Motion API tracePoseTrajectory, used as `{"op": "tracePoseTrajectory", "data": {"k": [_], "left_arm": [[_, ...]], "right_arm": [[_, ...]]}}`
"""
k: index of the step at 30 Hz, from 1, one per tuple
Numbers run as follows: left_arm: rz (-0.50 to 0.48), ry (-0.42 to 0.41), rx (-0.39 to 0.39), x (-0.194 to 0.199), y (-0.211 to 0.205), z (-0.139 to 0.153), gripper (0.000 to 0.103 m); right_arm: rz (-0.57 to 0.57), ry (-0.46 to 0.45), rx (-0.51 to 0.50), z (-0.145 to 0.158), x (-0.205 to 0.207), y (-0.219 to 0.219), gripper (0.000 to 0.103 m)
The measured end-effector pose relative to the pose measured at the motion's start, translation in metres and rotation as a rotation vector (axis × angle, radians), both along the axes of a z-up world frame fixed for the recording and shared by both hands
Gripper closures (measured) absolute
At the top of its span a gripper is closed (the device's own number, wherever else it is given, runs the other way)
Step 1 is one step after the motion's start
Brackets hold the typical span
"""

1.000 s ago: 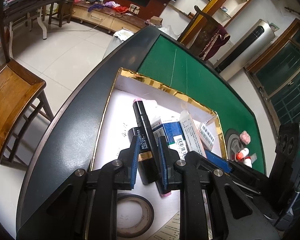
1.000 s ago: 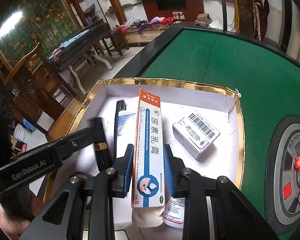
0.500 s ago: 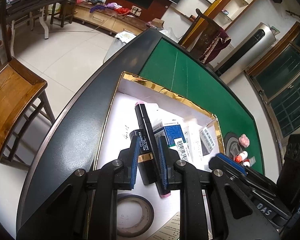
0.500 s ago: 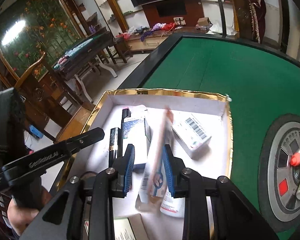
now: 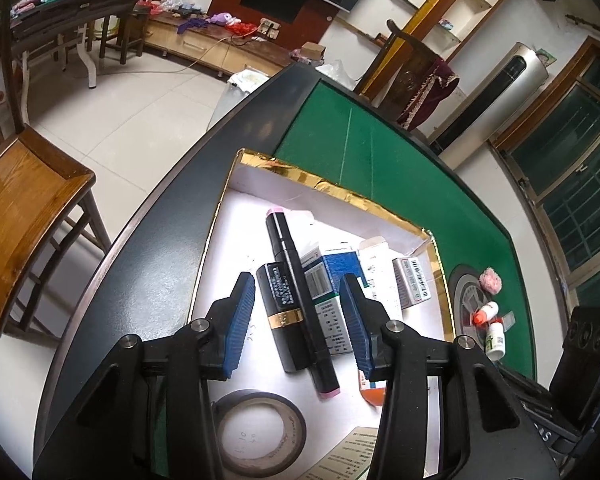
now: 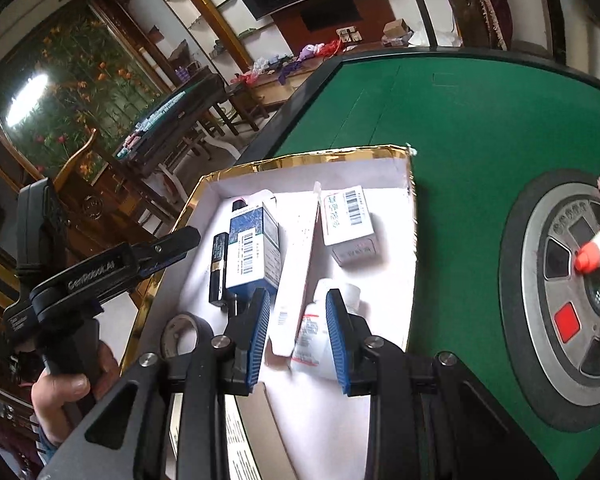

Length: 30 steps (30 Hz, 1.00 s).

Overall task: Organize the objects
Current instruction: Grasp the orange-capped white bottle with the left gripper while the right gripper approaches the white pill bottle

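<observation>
The left tongs [image 5: 298, 316] hang over a shallow white box with gold-foil rim [image 5: 328, 190] on the green felt tabletop [image 5: 380, 152]. Their jaws are opening, and their blue pads stand clear of the black lipstick tube with gold band [image 5: 280, 316] and the long black marker with pink ends [image 5: 300, 300], which lie side by side between them on the box floor. A blue and white carton [image 5: 328, 300] lies just beside the marker.

The right tongs [image 6: 298, 336] stand narrowly parted over the same box. Between the pads show a long white carton [image 6: 296, 276], tilted and blurred, and a white bottle [image 6: 316, 336] lying on its side; whether the pads press either, I cannot tell. A brown tape roll [image 5: 256, 432] lies at the near end of the box.
</observation>
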<state>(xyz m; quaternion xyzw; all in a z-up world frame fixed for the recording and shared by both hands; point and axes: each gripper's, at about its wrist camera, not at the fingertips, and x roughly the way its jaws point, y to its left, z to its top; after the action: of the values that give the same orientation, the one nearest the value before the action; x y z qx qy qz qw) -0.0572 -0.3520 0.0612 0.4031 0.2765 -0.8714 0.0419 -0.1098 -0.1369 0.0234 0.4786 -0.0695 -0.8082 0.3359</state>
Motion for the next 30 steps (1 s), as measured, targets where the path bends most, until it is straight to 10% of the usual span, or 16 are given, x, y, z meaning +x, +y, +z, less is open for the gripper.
{"op": "tracePoseTrajectory", "data": {"k": [5, 17, 30], "left_arm": [[-0.038, 0.042, -0.010, 0.002, 0.013, 0.010, 0.060], [-0.394, 0.053, -0.091, -0.014, 0.166, 0.034, 0.060], [-0.616, -0.042, -0.401, -0.077, 0.305, 0.031, 0.060]], "right_arm": [[-0.007, 0.062, -0.018, 0.008, 0.022, 0.038, 0.040], [-0.282, 0.114, -0.064, 0.020, 0.012, 0.217, 0.040], [-0.418, 0.047, -0.155, 0.014, -0.001, 0.278, 0.040]]}}
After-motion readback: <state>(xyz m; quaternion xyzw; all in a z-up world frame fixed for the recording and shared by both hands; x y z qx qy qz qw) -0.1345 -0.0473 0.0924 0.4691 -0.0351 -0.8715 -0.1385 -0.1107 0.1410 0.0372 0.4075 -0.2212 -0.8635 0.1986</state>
